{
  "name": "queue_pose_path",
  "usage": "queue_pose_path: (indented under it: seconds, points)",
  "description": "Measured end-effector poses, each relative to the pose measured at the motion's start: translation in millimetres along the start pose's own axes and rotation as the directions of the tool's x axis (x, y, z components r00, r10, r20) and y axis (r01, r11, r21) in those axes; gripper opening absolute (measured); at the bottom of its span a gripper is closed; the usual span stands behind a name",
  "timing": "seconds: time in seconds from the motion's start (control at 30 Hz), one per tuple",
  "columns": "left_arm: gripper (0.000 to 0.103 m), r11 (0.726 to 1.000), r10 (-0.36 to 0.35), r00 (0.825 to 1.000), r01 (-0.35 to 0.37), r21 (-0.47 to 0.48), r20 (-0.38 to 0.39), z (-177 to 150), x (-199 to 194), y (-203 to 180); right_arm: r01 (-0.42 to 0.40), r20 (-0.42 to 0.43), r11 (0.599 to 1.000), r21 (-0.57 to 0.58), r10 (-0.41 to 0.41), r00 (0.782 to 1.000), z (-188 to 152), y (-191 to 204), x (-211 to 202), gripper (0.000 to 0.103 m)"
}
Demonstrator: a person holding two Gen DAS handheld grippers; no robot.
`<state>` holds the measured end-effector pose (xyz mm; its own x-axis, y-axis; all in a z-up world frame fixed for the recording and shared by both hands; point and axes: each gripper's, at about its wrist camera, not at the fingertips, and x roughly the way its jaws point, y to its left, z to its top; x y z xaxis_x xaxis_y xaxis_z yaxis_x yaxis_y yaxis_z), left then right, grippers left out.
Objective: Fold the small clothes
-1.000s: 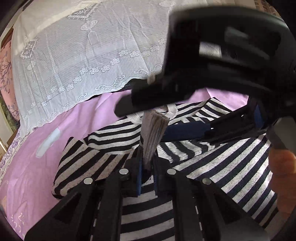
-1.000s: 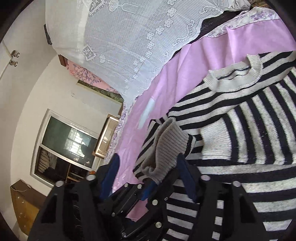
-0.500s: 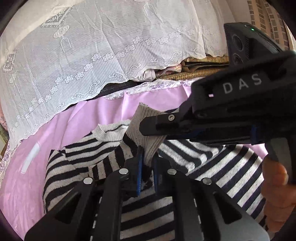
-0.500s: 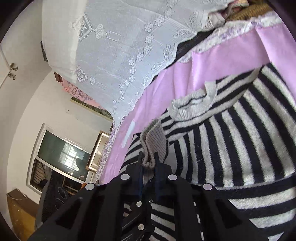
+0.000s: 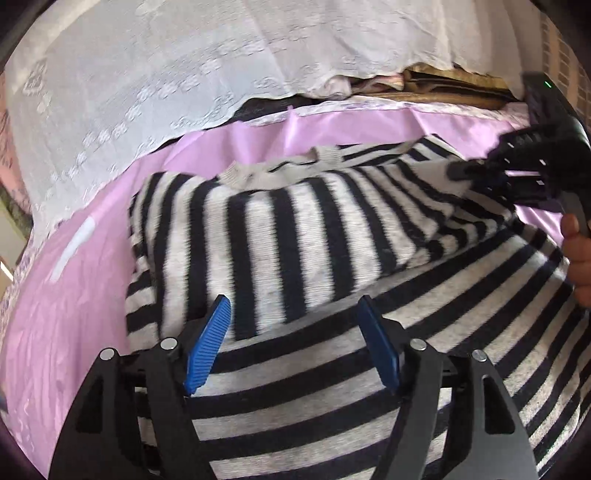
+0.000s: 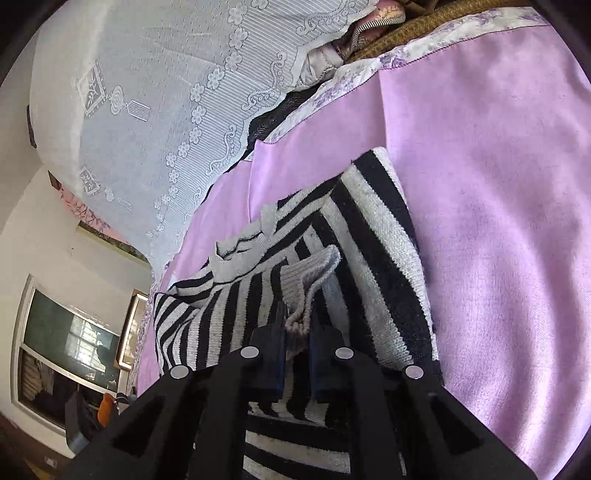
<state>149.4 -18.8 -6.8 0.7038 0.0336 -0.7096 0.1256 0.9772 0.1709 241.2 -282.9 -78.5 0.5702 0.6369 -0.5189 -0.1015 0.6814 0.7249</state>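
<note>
A black-and-grey striped sweater [image 5: 295, 236] lies on a pink sheet [image 5: 74, 295], one sleeve folded across its chest. My left gripper [image 5: 293, 314] hovers just above the sweater, its jaws opening; the blue pads [image 5: 207, 343] stand wide apart and press on nothing. In the right wrist view my right gripper [image 6: 297, 332] is shut on the grey ribbed cuff [image 6: 308, 277] of the sleeve, held over the sweater [image 6: 373, 243] near its right edge. The right gripper [image 5: 524, 173] and a hand [image 5: 578, 254] also show at the far right of the left wrist view.
A white lace cover [image 5: 166, 81] drapes over bedding behind the sheet. Folded fabrics [image 6: 369, 26] are piled at the back. The pink sheet [image 6: 498, 184] spreads wide to the right of the sweater. A window [image 6: 59, 350] and a wall lie far left.
My left gripper let go of the sleeve and its pads spread wide. The right gripper closed on the cuff and carried it rightward across the sweater.
</note>
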Motion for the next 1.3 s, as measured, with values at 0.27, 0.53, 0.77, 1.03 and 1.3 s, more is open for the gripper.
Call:
queue_pose_path:
  seconds: [0.27, 0.53, 0.77, 1.03, 1.3]
  points:
    - [0.085, 0.919, 0.176, 0.98, -0.196, -0.341, -0.089, -25.2, 5.9, 111.8, -0.066, -0.064, 0.997, -0.048, 0.063, 0.996, -19.6, 26.9, 10.3, 0.013]
    - [0.087, 0.857, 0.111, 0.991, -0.135, -0.497, -0.079, -35.5, -11.9, 145.8, -0.078, -0.072, 0.997, -0.001, 0.077, 0.994, -21.0, 18.6, 16.5, 0.02]
    - [0.09, 0.948, 0.172, 0.985, -0.164, -0.273, 0.008, 21.3, -13.9, 100.5, -0.111, -0.062, 0.991, 0.076, 0.116, 0.991, -10.7, 16.0, 24.5, 0.034]
    - [0.092, 0.906, 0.142, 0.977, -0.193, -0.377, -0.159, 27.1, 61.3, 123.3, 0.059, -0.099, 0.998, -0.023, -0.061, 0.993, -13.3, 31.6, 42.1, 0.034]
    - [0.096, 0.862, 0.164, 0.982, -0.191, -0.47, -0.098, 13.2, 50.9, 137.2, 0.076, 0.091, 0.988, -0.138, -0.064, 0.994, -13.3, 50.9, 11.4, 0.002]
